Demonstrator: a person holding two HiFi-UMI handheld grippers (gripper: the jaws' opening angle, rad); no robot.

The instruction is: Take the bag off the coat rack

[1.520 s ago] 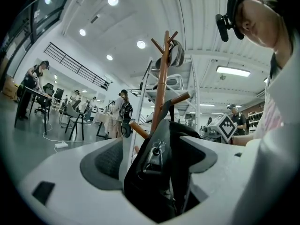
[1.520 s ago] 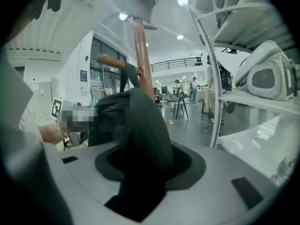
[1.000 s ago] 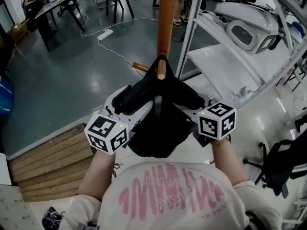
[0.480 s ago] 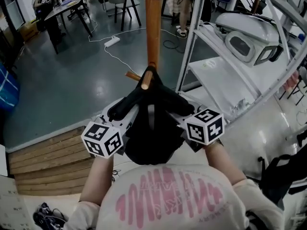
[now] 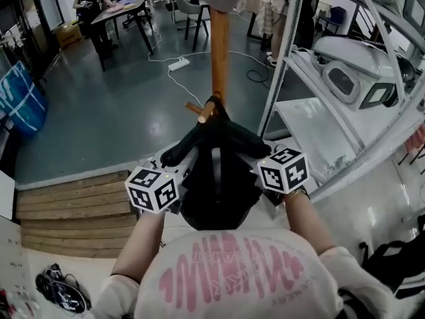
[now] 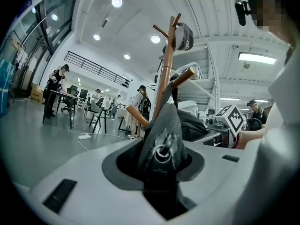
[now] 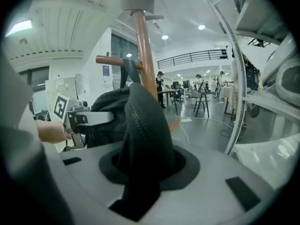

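Left of the coat rack, wooden boards lie on the floor. The left gripper, its jaws just closing, clenches the zipper side of the black bag. The bag hangs at the rack's low peg. The right gripper, also just closing, grasps the bag's other side. A white shelf stands close on the rack's right.

One bag on one coat rack
A left gripper and a right gripper make two, bearing two marker cubes; beyond, one power strip and one table, with apparently one person beside it.
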